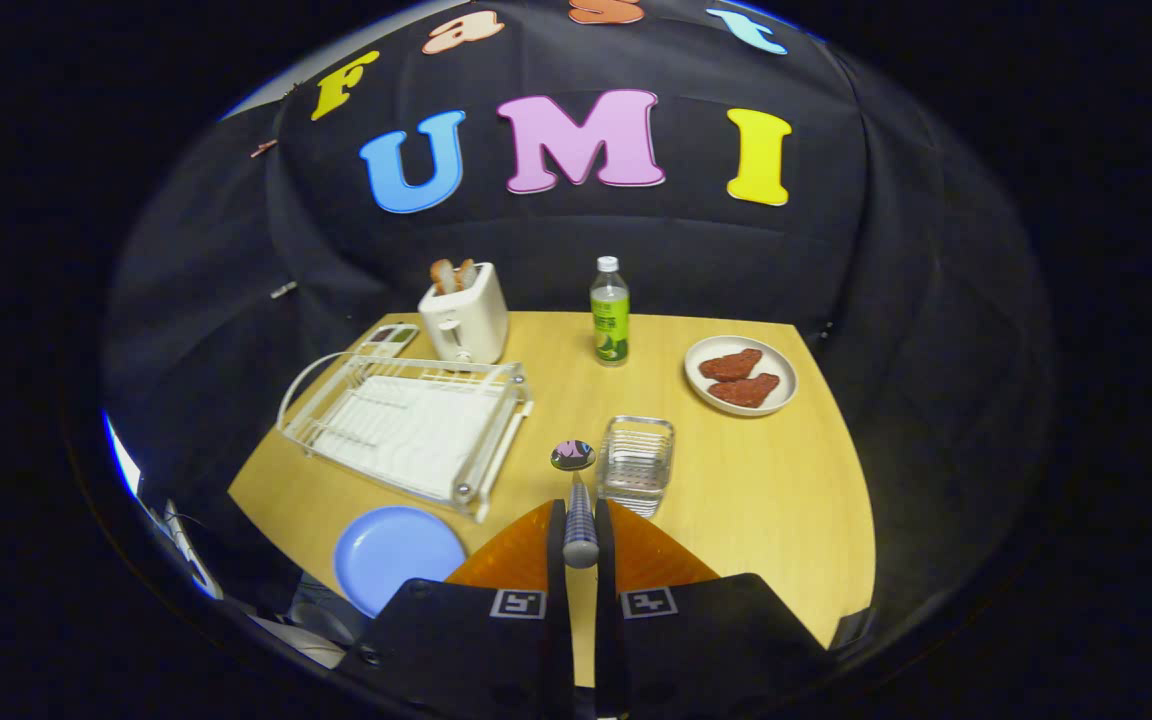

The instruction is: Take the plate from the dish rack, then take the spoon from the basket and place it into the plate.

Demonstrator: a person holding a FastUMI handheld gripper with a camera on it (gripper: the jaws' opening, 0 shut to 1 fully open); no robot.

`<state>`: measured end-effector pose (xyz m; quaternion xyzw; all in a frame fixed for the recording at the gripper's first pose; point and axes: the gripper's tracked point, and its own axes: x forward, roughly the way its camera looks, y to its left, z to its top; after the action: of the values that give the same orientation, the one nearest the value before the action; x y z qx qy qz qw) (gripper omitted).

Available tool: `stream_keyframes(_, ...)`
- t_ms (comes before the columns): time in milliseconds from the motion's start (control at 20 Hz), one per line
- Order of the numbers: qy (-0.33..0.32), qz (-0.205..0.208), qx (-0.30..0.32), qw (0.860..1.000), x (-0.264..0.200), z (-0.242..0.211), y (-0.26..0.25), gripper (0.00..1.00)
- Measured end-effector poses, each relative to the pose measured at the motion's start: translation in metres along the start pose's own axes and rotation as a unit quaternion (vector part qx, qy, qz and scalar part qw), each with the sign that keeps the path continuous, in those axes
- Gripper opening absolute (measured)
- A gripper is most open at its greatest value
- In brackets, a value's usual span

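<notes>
Wooden table: we are gripping the spoon by its handle, gripper fingers closed on it, beside the basket. We are advising a level carry toward the blue plate.

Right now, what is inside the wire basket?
Nothing can be seen inside the wire basket; the table shows through its wires. The spoon is outside, clamped in the tool, its bowl beside the basket. No part of the basket's inside is covered.
</notes>
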<state>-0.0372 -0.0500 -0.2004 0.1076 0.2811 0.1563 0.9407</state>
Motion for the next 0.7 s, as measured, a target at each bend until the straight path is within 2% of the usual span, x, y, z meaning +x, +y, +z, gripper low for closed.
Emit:
stream_keyframes(200,0.001,0.061,-0.026,0.998,-0.016,-0.019,0.074,0.12)
stream_keyframes(350,0.027,0.099,-0.043,0.994,-0.010,-0.048,0.121,0.12)
stream_keyframes(500,0.062,0.114,-0.054,0.990,0.008,-0.081,0.150,0.12)
stream_keyframes(700,0.100,0.110,-0.076,0.986,0.034,-0.116,0.163,0.13)
